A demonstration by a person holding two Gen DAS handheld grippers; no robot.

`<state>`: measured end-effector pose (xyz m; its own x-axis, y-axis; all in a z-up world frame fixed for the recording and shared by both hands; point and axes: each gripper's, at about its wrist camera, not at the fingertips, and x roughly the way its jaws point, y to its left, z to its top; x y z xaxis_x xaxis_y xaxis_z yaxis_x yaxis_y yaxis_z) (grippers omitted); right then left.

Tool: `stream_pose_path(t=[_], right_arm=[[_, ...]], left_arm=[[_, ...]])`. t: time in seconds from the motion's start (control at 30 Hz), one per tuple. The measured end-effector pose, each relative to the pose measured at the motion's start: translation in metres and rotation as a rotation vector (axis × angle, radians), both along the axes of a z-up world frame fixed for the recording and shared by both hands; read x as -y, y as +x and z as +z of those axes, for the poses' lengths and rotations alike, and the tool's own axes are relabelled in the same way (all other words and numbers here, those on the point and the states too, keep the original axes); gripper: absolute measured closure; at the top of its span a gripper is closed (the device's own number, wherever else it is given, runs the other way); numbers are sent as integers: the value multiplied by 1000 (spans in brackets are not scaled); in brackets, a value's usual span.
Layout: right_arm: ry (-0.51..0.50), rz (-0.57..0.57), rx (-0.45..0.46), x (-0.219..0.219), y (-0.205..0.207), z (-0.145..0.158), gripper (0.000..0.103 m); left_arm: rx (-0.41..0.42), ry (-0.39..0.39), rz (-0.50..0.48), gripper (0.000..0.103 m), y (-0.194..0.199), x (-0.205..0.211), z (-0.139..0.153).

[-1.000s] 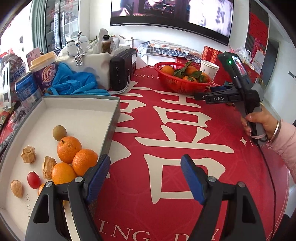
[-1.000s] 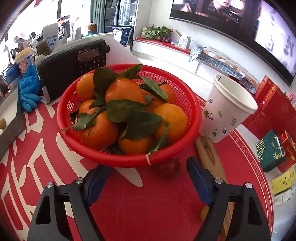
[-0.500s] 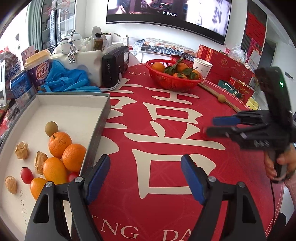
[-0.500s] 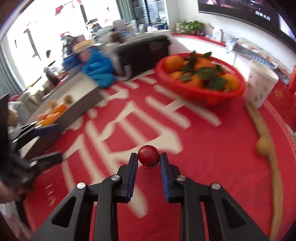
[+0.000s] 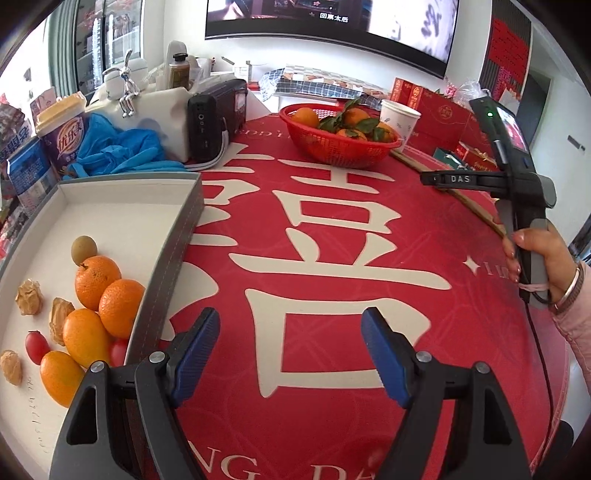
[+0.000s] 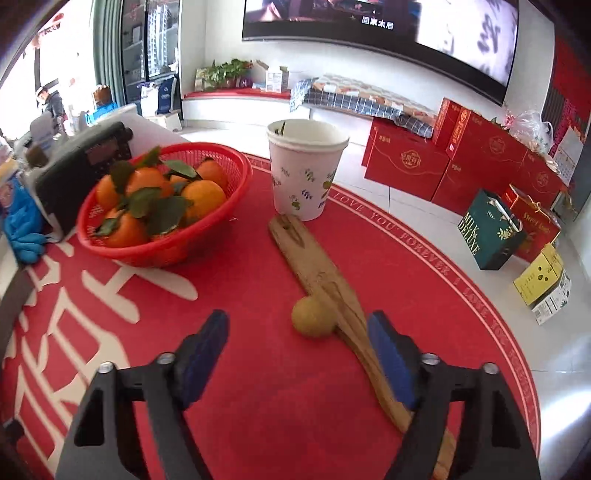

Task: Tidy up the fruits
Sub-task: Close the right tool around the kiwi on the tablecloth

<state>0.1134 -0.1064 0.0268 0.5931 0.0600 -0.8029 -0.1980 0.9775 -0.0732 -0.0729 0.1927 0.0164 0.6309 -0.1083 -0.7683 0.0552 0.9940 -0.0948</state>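
left tool (image 5: 290, 350) and right tool (image 6: 297, 354) both level, jaws wide apart, nothing between them

White walls (image 6: 221, 33), wide dark screen (image 6: 369, 22) overhead, pale tiled floor (image 6: 417, 206), stacked red boxes (image 6: 406, 162), daylit windows (image 6: 33, 59) at left.

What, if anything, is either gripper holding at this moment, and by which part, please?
Nothing is held. The right gripper is open, its jaws either side of the small yellowish fruit but apart from it. The left gripper is open over bare tablecloth.
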Motion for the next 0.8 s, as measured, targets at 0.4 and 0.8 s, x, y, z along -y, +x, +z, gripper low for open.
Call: stream_pose_path(t=[0.4,0.8], right_arm=[[168,-8,-99,-20,-62,0,73],[264,-37,-63,-15,-174,-3,73]], left_arm=[[17,-77,31,20,1,-10,3],[128,-30,7,20,-7,7,16]])
